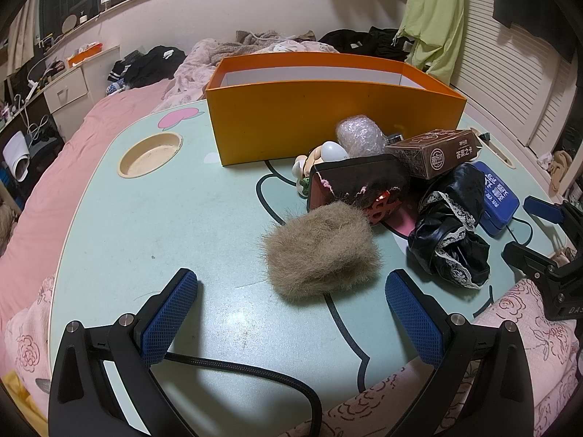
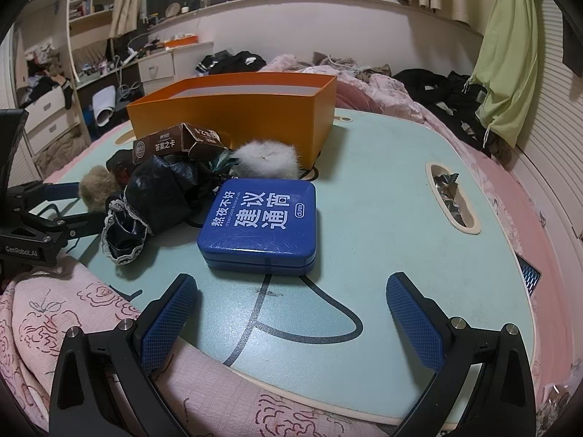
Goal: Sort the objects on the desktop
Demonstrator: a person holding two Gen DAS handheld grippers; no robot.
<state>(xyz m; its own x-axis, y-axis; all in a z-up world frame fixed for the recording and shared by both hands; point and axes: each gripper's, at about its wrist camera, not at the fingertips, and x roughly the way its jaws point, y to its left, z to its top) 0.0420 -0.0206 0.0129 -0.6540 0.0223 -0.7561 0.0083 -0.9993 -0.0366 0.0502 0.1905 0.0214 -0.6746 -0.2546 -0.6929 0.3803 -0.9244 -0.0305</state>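
I have both tools low over the near edge of the pale green lap table [image 1: 164, 218], which sits on a bed with pink bedding. My left gripper [image 1: 291, 302] has its blue pads spread wide with nothing between them, and the tan fur puff [image 1: 322, 251] lies on the table just beyond the gap, slightly right of centre. My right gripper [image 2: 291, 302] is likewise spread apart and empty; the blue tin [image 2: 258, 222] with white lettering lies flat just beyond it, a little left of centre. The orange box [image 1: 328, 123] stands open at the far side of the table, and I cannot see its floor from either camera. Between the box and my tools lies the pile: a black lace-trimmed cloth [image 1: 452, 233] bunched between the fur puff and the tin, a brown card box [image 1: 433, 154] behind it resting on a dark red-edged case [image 1: 359, 182], a bubble-wrapped lump [image 1: 360, 136] against the orange box's front wall, and a white fur puff [image 2: 266, 160] near the box's right corner. Crumpled foil wrappers [image 2: 446, 191] sit in the table's slot at the right.
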